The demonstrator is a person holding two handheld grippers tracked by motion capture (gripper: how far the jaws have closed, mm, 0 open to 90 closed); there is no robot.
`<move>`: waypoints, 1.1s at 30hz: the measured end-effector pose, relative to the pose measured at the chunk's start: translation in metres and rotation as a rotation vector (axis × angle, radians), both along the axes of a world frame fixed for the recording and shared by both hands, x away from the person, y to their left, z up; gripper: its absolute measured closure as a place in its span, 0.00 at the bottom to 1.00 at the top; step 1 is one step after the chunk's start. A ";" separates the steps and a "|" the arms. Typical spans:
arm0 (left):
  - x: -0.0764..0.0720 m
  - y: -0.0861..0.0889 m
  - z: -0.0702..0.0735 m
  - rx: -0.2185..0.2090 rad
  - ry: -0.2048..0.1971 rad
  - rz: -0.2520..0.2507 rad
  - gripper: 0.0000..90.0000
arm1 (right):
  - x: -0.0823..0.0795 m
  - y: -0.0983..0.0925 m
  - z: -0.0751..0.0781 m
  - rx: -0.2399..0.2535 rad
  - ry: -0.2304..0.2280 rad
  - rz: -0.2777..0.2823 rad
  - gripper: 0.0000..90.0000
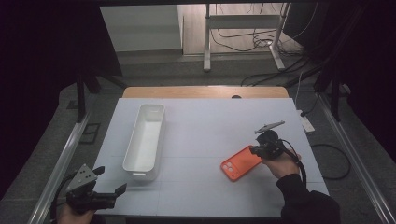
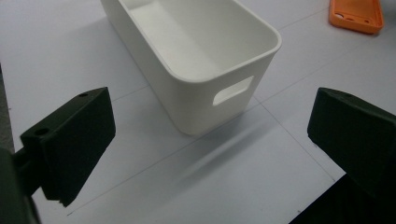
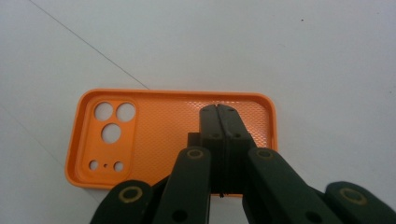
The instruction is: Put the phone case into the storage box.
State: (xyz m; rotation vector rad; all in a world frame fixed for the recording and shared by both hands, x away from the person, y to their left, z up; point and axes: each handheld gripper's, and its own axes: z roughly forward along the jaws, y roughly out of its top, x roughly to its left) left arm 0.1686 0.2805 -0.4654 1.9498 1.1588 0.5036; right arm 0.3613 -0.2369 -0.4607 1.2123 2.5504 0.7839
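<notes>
Left hand-held gripper (image 1: pixel 111 185) jaws spread near white bin (image 1: pixel 145 140), right hand-held gripper (image 3: pixel 222 112) jaws pressed together over orange phone case (image 3: pixel 154 135)

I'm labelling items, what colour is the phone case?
Orange, with a fine mesh-textured inside; the phone case shows best in the right gripper view.

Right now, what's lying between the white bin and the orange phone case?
Nothing: in the high view, bare white table separates the white bin from the orange phone case.
</notes>
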 end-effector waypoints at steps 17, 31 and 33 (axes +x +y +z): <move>0.000 -0.001 0.000 0.009 -0.002 -0.005 0.02 | 0.004 -0.001 -0.024 -0.034 0.046 -0.014 0.99; 0.000 -0.002 0.000 0.013 -0.003 -0.010 0.02 | 0.005 -0.003 -0.033 -0.088 0.075 -0.015 0.99; 0.000 -0.002 0.000 0.015 -0.003 -0.011 0.02 | 0.005 -0.008 -0.033 -0.078 0.085 -0.035 0.99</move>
